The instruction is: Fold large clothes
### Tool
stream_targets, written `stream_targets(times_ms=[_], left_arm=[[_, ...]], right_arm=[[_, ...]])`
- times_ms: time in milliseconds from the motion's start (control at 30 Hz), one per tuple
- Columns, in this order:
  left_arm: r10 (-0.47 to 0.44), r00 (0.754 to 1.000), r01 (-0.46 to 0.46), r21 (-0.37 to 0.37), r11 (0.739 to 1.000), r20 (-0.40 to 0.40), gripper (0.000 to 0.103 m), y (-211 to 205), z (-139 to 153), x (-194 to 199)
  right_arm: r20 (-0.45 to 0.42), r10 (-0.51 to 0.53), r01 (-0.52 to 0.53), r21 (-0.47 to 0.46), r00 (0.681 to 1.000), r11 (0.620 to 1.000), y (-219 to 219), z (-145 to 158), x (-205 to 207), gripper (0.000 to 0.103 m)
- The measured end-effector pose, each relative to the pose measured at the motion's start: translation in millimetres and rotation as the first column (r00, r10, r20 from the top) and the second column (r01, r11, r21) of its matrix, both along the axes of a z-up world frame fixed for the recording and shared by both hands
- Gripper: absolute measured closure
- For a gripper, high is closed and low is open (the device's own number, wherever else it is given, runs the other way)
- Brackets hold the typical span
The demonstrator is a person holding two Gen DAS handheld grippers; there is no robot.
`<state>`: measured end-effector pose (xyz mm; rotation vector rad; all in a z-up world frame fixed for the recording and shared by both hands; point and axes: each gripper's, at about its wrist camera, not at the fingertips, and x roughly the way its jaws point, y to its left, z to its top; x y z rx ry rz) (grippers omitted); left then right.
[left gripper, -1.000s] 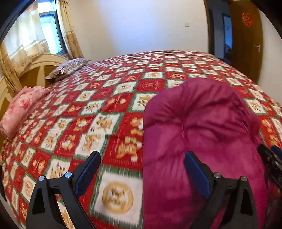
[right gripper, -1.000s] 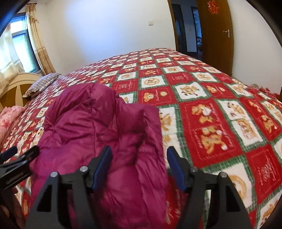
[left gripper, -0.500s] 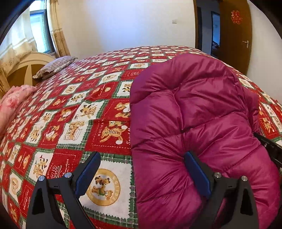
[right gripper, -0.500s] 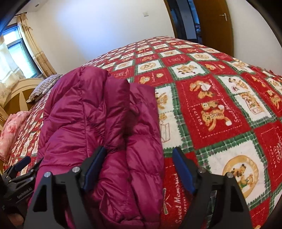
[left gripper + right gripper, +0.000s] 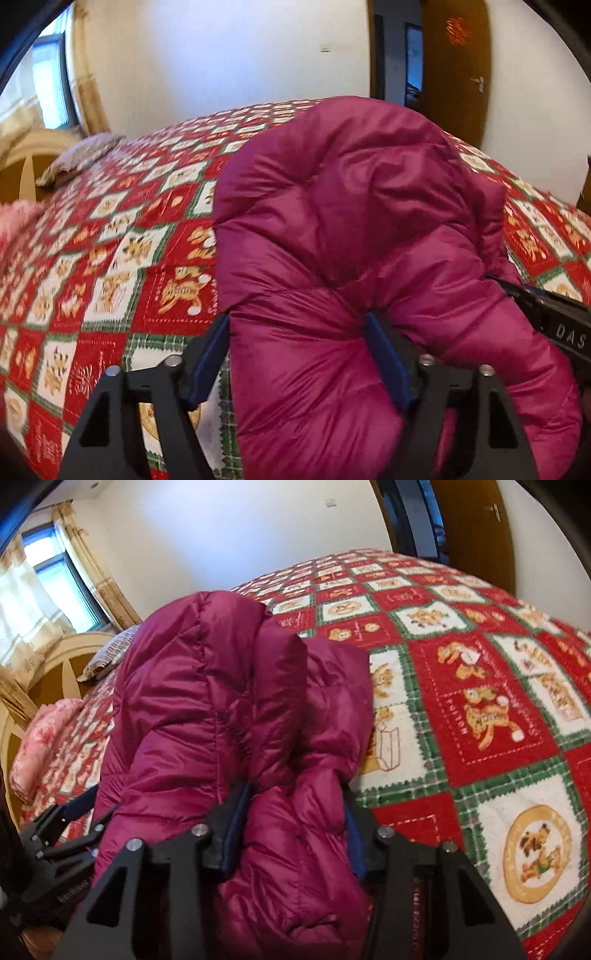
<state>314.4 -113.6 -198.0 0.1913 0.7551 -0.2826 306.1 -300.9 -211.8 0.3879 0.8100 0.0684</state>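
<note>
A puffy magenta down jacket (image 5: 351,229) lies folded in a thick bundle on the red patchwork bedspread (image 5: 122,258). My left gripper (image 5: 295,354) is shut on the bundle's near left part, padding bulging between the blue pads. My right gripper (image 5: 293,834) is shut on the near right part of the jacket (image 5: 214,701). The right gripper's body shows at the right edge of the left wrist view (image 5: 554,325), and the left gripper at the lower left of the right wrist view (image 5: 62,830).
A striped pillow (image 5: 81,155) and a pink folded blanket (image 5: 44,734) lie by the cream headboard (image 5: 55,672) at the left. A window with curtains (image 5: 51,576) is behind it. A brown door (image 5: 454,70) stands at the far right.
Both grippers have moved forward onto the jacket's near edge and closed on it. The jacket now bulges up between the fingers and fills more of both views.
</note>
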Motion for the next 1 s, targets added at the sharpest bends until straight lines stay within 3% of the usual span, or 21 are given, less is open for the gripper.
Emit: stream_targets(times_ms=[67, 100, 133, 233, 633, 1000], left_arm=[[-0.022, 1.000, 0.022, 0.015, 1.000, 0.013, 0.044, -7, 1, -4], [-0.026, 0.999, 0.025, 0.038, 0.999, 0.027, 0.054, -10, 2, -7], [-0.028, 0.998, 0.023, 0.086, 0.996, 0.059, 0.067, -17, 4, -14], [-0.020, 0.994, 0.004, 0.143, 0.990, 0.110, 0.083, -22, 12, -26], [0.046, 0.976, -0.064, 0.078, 0.995, 0.212, 0.091, 13, 78, -70], [0.128, 0.967, -0.145, 0.063, 0.987, 0.219, 0.092, 60, 93, -83]], right_arm=[[0.008, 0.028, -0.028, 0.033, 1.000, 0.999, -1, -1, 0, 0.071], [0.016, 0.050, -0.051, 0.037, 0.999, 0.998, 2, 0, 0, 0.078], [0.025, 0.058, -0.059, 0.021, 0.998, 0.998, 5, 2, -1, 0.081], [0.060, 0.057, -0.058, 0.016, 0.997, 0.998, 6, 8, -7, 0.084], [0.166, 0.109, -0.122, 0.070, 0.980, 0.990, 25, 43, -28, 0.086], [0.201, 0.205, -0.219, 0.052, 0.958, 0.974, 66, 61, -20, 0.086]])
